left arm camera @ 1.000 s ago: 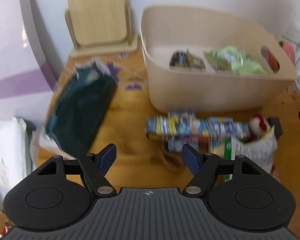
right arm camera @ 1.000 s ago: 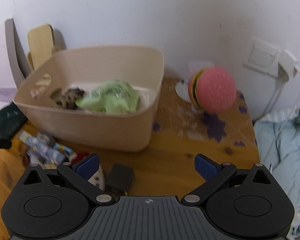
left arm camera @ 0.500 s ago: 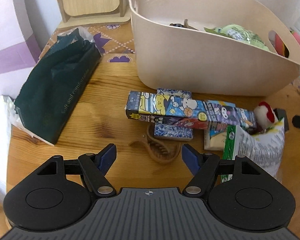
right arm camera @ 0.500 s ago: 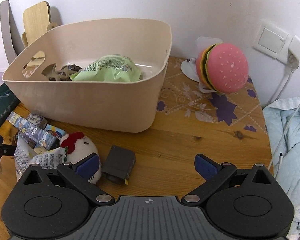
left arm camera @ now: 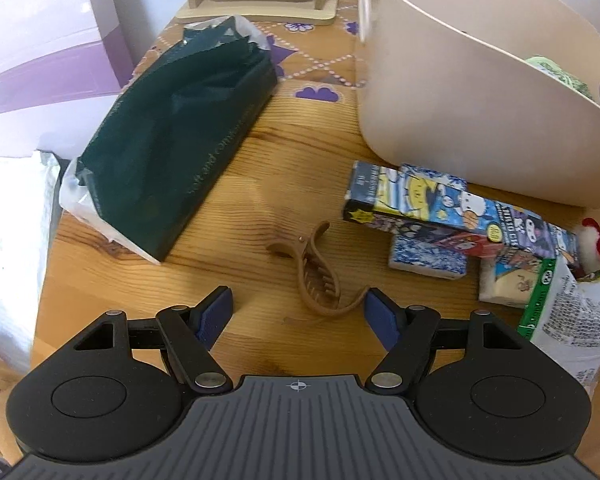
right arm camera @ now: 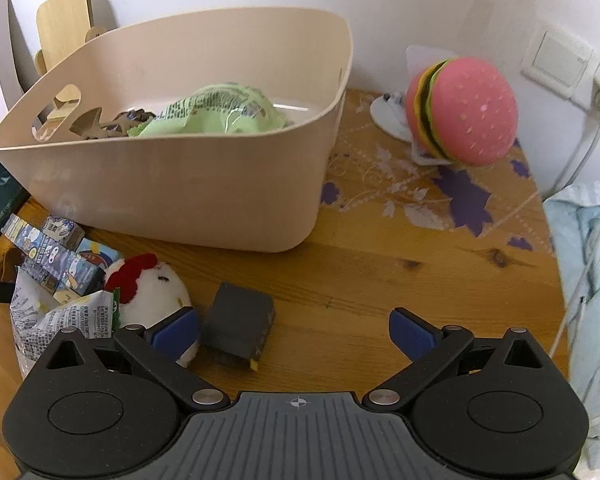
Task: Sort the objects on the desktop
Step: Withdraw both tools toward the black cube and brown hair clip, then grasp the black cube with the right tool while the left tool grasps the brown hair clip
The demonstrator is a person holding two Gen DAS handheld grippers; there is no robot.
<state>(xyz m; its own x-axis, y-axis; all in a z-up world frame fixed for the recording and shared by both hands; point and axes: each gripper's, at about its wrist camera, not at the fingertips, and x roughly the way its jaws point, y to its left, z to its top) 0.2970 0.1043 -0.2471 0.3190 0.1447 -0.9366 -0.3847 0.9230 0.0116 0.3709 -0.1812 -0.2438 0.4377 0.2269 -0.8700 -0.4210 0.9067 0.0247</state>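
Blue-padded, the left gripper [left arm camera: 298, 312] gaped wide, low over the brown hair clip [left arm camera: 315, 280] on the tabletop [left arm camera: 236, 216]. The right gripper [right arm camera: 294, 332] was equally wide, beside a dark box [right arm camera: 238, 330]. The bin [right arm camera: 204, 184] stood behind.

black ribbed claw [left arm camera: 298, 312] with blue pads [left arm camera: 216, 312].

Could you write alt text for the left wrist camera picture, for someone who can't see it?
An open left gripper hovers over a wooden table, with a brown hair claw clip lying just ahead between its fingers. A dark green packet lies left; a beige bin and cartoon-printed boxes lie right.
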